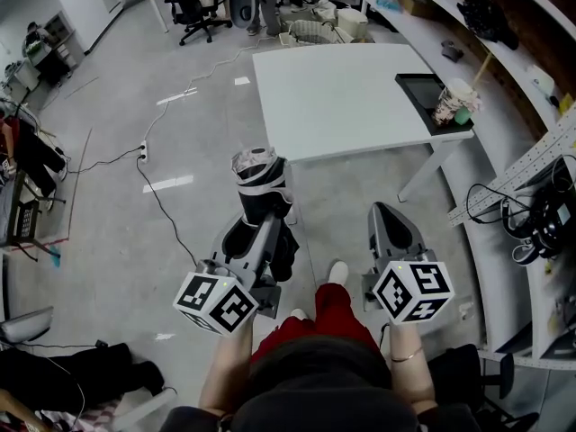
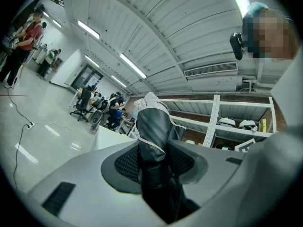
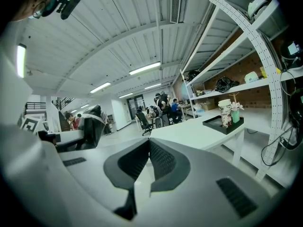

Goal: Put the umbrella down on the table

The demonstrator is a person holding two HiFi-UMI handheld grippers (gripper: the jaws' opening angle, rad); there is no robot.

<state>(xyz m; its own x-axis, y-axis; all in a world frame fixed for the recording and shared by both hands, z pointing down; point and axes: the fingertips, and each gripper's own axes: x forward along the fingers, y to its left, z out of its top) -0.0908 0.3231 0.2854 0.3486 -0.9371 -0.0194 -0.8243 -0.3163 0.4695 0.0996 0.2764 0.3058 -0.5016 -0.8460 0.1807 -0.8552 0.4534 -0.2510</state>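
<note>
The left gripper [image 1: 261,230], low in the head view, has its jaws clamped round a folded black umbrella [image 1: 258,180] with white trim, which sticks out past the jaws toward the white table [image 1: 333,97] in the upper middle of the frame, above the floor and well short of it. The right gripper [image 1: 389,212] beside it holds nothing, its jaw tips pressed together. A black tray [image 1: 414,86] with a patterned cup [image 1: 452,103] sits at the table's right edge. A cable [image 1: 160,201] trails over the floor at left; shelving [image 1: 531,165] runs along the right
</note>
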